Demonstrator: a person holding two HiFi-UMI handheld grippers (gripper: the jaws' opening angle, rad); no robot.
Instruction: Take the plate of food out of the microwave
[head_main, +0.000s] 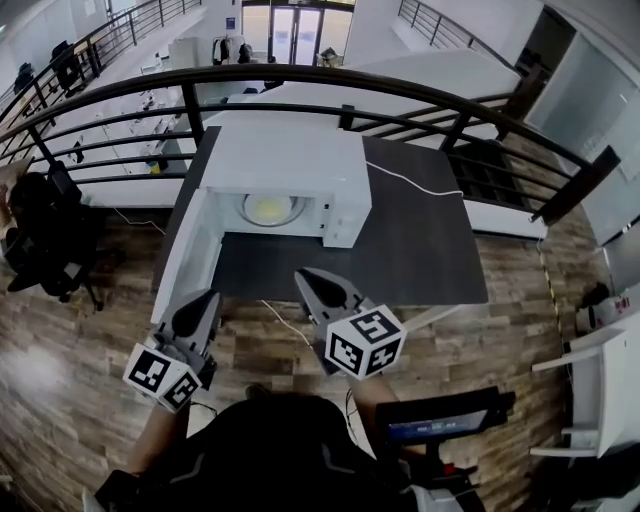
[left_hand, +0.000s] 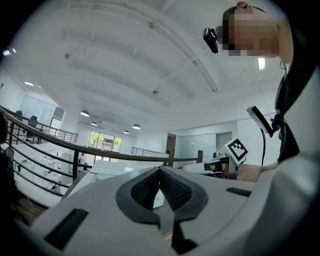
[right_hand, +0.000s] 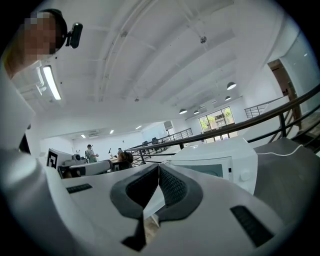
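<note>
the plate of food (head_main: 268, 208) sits inside the microwave (head_main: 290, 160), door (head_main: 190, 255) open for access. my left gripper (head_main: 205, 298) and right gripper (head_main: 306, 276) hang short of the table (head_main: 420, 240), jaws pinched together and empty, as i haven't reached in yet.

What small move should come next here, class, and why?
Probably move the right tool forward toward the open microwave and open its jaws: the plate sits inside, and this tool is shut, empty and well short of the opening.

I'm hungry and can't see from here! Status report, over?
Left gripper shut, empty; right gripper shut, empty. Plate of food inside the microwave, door open. Both short of the table; nothing blocking the opening.
</note>
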